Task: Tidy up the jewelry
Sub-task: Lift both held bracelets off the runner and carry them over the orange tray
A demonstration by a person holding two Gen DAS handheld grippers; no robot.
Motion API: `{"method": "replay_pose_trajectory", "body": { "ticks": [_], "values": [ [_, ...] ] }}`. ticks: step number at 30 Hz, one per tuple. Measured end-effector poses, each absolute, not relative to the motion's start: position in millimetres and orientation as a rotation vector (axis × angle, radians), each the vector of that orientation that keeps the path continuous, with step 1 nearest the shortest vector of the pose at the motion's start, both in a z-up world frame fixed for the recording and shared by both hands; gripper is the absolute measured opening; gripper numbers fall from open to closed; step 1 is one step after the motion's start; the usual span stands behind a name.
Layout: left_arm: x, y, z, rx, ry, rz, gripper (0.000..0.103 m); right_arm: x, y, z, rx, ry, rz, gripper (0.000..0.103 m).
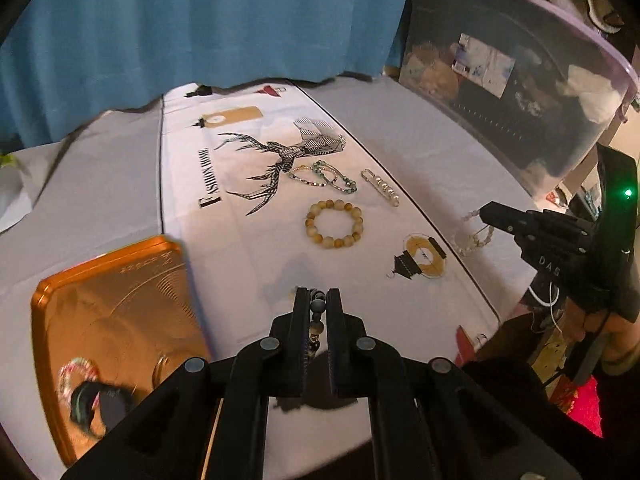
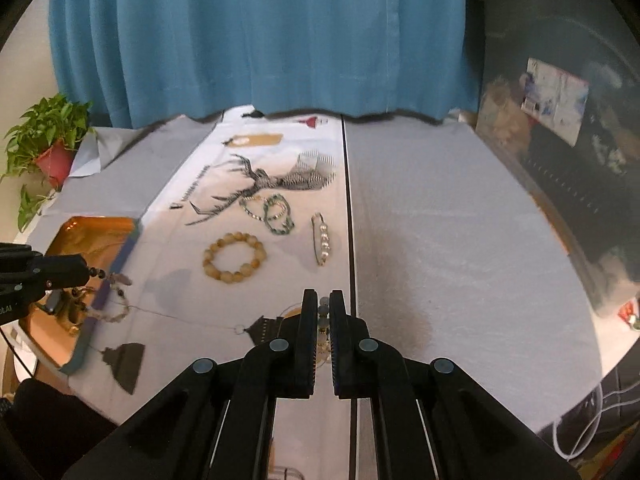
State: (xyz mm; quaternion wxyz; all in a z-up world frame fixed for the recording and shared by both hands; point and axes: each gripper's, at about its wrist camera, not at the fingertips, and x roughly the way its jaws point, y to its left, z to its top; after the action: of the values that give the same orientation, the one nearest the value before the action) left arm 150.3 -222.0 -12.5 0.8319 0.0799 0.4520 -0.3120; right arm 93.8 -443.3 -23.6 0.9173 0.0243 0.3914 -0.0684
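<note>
Our left tool [image 1: 318, 300] is clenched on a dark beaded bracelet [image 1: 317, 312], which dangles beside the orange tin tray [image 1: 116, 280]. We judge the step is to carry it over the tray and lower it before letting go, so the beads settle inside and do not snag the rim. Our right tool [image 2: 325, 304] is likewise clenched on a pale crystal bracelet [image 2: 323, 320], lifted off the desk [image 2: 440, 220]. Farther out on the printed cloth [image 1: 240, 240] lie the amber bead bracelet [image 1: 334, 224], green strands [image 1: 328, 178] and pearl pin [image 1: 382, 188].
</note>
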Motion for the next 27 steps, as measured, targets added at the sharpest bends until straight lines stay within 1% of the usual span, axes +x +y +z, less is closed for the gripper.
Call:
{"method": "replay_pose_trajectory", "body": {
  "ticks": [8,13,19,27],
  "values": [
    [97,-188,17,0.151,0.943,-0.613,0.006,48,-404,14,0.01,0.752,-0.088,0.006],
    [52,-159,28,0.131,0.943,-0.598,0.006,13,-369,18,-0.012,0.765,-0.025,0.006],
    [-2,-128,25,0.106,0.959,-0.599,0.006,-36,-324,8,-0.039,0.804,0.043,0.006],
    [-63,-92,4,0.071,0.992,-0.557,0.006,-94,-269,0,-0.07,0.838,0.146,0.006]
  ]
}}
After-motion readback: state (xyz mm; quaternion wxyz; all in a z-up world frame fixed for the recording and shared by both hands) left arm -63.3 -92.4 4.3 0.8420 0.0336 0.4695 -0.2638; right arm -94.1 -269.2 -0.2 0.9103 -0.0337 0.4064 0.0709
